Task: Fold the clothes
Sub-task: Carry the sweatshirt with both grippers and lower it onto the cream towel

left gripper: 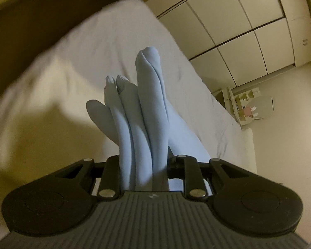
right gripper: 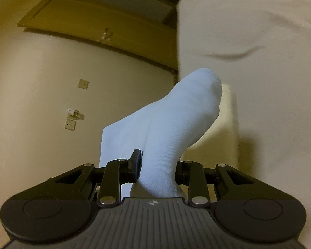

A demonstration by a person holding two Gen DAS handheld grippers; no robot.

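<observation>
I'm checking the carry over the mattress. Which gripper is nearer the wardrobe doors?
Left, probably. The left gripper faces the wardrobe doors across the white bed; the right gripper shows none.

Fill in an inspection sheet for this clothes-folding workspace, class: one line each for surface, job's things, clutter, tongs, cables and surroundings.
Surface: white bed sheet, wrinkled, blurred in both views.
Job's things: pale blue garment, bunched in folds in the left wrist view, a smoother flap in the right wrist view; whether it is one piece cannot be told.
Clutter: nothing seen on the bed.
Tongs: left tongs shut on the fabric; right tongs shut on the fabric.
Cables: nothing seen.
Surroundings: pale wardrobe doors, small shelf unit, wooden door, wall plates.
</observation>
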